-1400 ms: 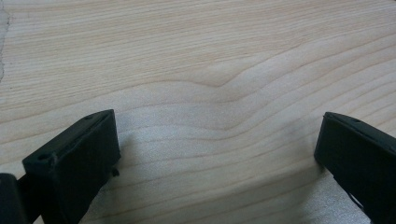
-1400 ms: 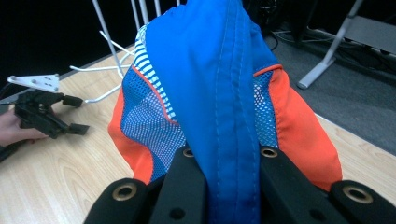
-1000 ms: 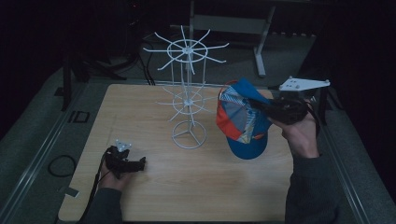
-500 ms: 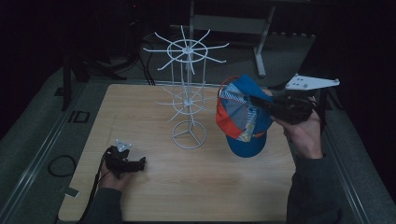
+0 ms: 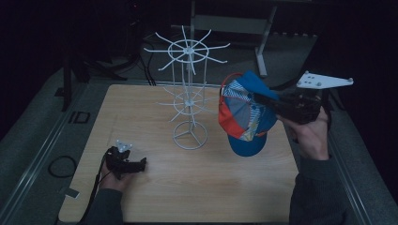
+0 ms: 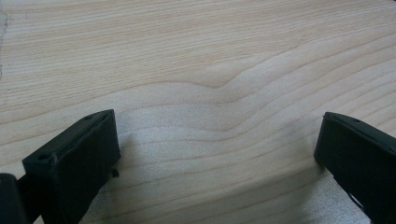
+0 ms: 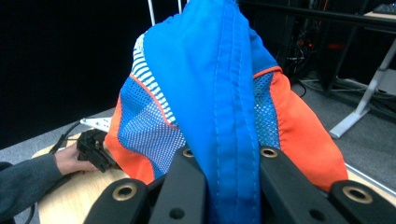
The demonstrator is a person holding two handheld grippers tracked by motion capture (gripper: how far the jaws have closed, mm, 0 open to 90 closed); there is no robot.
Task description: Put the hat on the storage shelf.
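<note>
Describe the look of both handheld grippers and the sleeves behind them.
The left gripper is black with blocky matte jaws and a trailing dark cable. The right gripper is black with round rivet holes and a pale grey three-cornered plate on top. Both sleeves are dark grey.

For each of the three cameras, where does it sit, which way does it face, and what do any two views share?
High view: above the person's side, looking forward and down on the wooden table, the white wire rack and both forearms.
Left gripper view: on the left hand-held gripper, looking down at bare tabletop between its open jaws.
Right gripper view: on the right hand-held gripper, looking along jaws shut on the blue-and-orange cap.
Shared: the high view and right gripper view both show the cap and the left hand.
</note>
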